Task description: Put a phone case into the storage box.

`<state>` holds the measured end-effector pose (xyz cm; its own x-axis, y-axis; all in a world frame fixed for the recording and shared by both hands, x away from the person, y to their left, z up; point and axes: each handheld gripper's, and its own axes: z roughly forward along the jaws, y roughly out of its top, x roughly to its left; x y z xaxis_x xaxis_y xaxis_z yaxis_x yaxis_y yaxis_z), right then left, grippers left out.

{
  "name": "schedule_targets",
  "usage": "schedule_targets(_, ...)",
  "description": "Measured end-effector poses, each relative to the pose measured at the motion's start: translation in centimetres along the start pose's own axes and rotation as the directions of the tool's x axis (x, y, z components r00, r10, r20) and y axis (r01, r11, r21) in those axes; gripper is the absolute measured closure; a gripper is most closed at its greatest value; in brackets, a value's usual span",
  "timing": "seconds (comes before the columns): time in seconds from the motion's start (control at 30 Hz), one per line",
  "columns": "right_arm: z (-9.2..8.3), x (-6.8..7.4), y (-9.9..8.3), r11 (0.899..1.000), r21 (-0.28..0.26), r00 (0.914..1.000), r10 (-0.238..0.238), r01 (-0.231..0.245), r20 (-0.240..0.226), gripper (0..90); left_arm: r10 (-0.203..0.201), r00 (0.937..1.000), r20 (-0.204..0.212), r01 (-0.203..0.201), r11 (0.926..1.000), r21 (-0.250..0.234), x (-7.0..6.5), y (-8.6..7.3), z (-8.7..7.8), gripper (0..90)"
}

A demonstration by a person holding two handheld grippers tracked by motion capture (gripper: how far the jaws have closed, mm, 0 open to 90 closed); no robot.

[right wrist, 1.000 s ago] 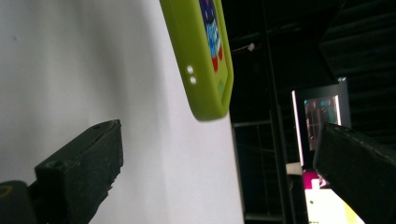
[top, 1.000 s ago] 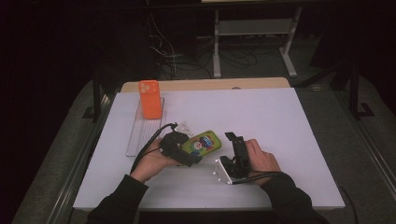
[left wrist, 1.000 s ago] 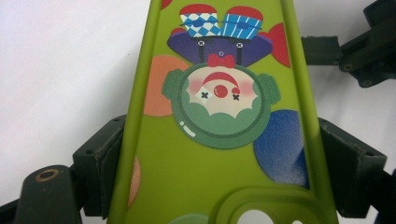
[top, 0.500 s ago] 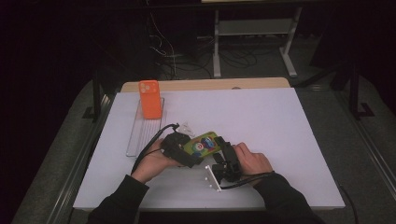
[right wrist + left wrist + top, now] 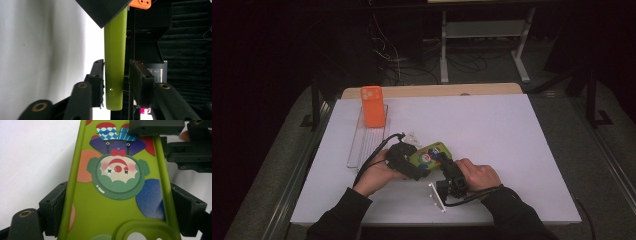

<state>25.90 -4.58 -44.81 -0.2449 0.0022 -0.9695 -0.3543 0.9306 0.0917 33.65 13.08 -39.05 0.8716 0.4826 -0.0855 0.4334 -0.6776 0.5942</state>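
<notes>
A green phone case (image 5: 430,154) printed with a clown face (image 5: 117,170) is held just above the white mat. My left gripper (image 5: 418,164) is shut on it, pads (image 5: 56,205) pressing both long edges. My right gripper (image 5: 445,161) has come to the case's far end from the right. Its jaws have just been closing around the thin case (image 5: 114,62), which stands edge-on between them in the right gripper view. A narrow gap still shows beside the right pad (image 5: 136,75). The right gripper (image 5: 185,152) also appears beyond the case in the left gripper view.
An orange phone case (image 5: 373,106) stands propped at the far end of a clear rack (image 5: 360,147) to the left. A small white piece (image 5: 412,136) lies on the white mat (image 5: 512,140). Dark floor, cables and a metal stand lie beyond the table.
The right gripper has moved left from beside the green case to its end, and its jaws have narrowed around the case. The left gripper has kept still, holding the case.
</notes>
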Motion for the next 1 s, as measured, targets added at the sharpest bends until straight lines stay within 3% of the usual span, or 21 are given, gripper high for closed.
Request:
schedule_targets(0.1, -0.1, 0.0, 0.0, 1.000, -0.001, 1.0000, -0.004, 0.004, 0.001, 73.5, -0.015, 0.9999, 0.001, 0.015, 0.9998, -0.016, 0.0, 0.0, -0.1, 15.0)
schedule_targets(0.37, -0.1, 0.1, 0.1, 1.000, 0.004, 0.9995, -0.029, 0.029, -0.012, 75.6, -0.001, 1.0000, 0.001, 0.001, 1.0000, -0.007, 0.1, 0.0, 0.0, 14.5)
schedule_targets(0.43, -0.1, 0.1, 0.2, 1.000, 0.003, 0.9995, -0.026, 0.027, -0.018, 75.6, -0.013, 0.9999, -0.011, 0.013, 0.9996, -0.026, -0.3, -0.1, 0.0, 13.8)
schedule_targets(0.47, -0.1, 0.1, 0.2, 1.000, 0.006, 0.9998, -0.016, 0.016, -0.012, 75.6, 0.006, 0.9998, -0.021, -0.006, 0.9999, -0.015, -0.2, 0.0, -0.2, 13.4)
schedule_targets(0.53, -0.1, 0.1, 0.2, 1.000, 0.005, 0.9999, -0.008, 0.008, -0.010, 75.8, -0.019, 0.9998, -0.009, 0.018, 0.9984, -0.053, -0.3, 0.0, -0.3, 11.2)
schedule_targets(0.67, 0.0, 0.0, -0.2, 1.000, 0.025, 0.9998, 0.010, -0.009, -0.018, 75.8, -0.010, 0.9998, 0.017, 0.011, 0.9979, -0.064, 0.0, 0.0, -1.1, 2.0)
schedule_targets(0.77, 0.1, -0.3, -0.5, 0.999, 0.038, 0.9998, 0.018, -0.017, -0.012, 75.8, -0.017, 0.9995, 0.028, 0.019, 0.9965, -0.082, 0.3, -0.1, -1.4, 0.0)
schedule_targets(0.83, 0.2, -0.5, -0.8, 0.998, 0.053, 0.9988, 0.046, -0.045, -0.017, 75.8, -0.030, 0.9990, 0.034, 0.033, 0.9947, -0.097, 0.3, -0.2, -1.4, 0.0)
schedule_targets(0.87, 0.2, -0.6, -0.9, 0.997, 0.054, 0.9984, 0.053, -0.052, -0.021, 75.8, -0.007, 0.9995, 0.032, 0.009, 0.9970, -0.077, 0.6, -0.3, -1.6, 0.0)
schedule_targets(0.9, 0.3, -0.7, -1.1, 0.995, 0.059, 0.9967, 0.076, -0.074, -0.028, 75.7, -0.022, 0.9992, 0.033, 0.025, 0.9952, -0.095, 0.4, -0.3, -1.5, 0.0)
schedule_targets(1.0, 0.5, -0.9, -1.5, 0.990, 0.068, 0.9921, 0.122, -0.120, -0.029, 75.7, -0.013, 0.9993, 0.035, 0.016, 0.9958, -0.090, 0.5, -0.4, -1.5, 0.0)
